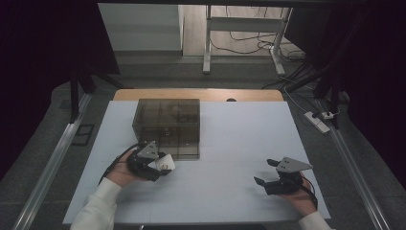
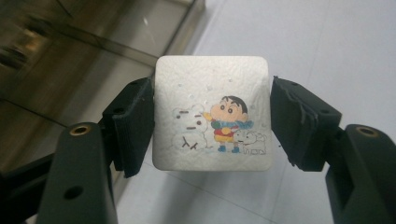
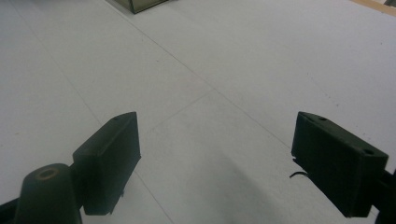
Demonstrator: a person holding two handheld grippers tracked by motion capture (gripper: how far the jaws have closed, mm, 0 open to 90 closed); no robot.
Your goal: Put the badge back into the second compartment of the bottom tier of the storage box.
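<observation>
Left gripper [image 2: 212, 116] pinching white square tile [image 2: 212, 114] by its side edges, cartoon boy with snowman and dog printed, no legible writing, apparently beside smoked box [image 1: 167, 125], right gripper [image 3: 215, 158] spread over table [image 3: 224, 70].

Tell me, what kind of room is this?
Probably a lab or workshop set up for recording. A white table sits between dark curtains, with cables and a power strip on the grey floor. The left tongs hold a small cartoon tile beside a smoky clear box.
</observation>
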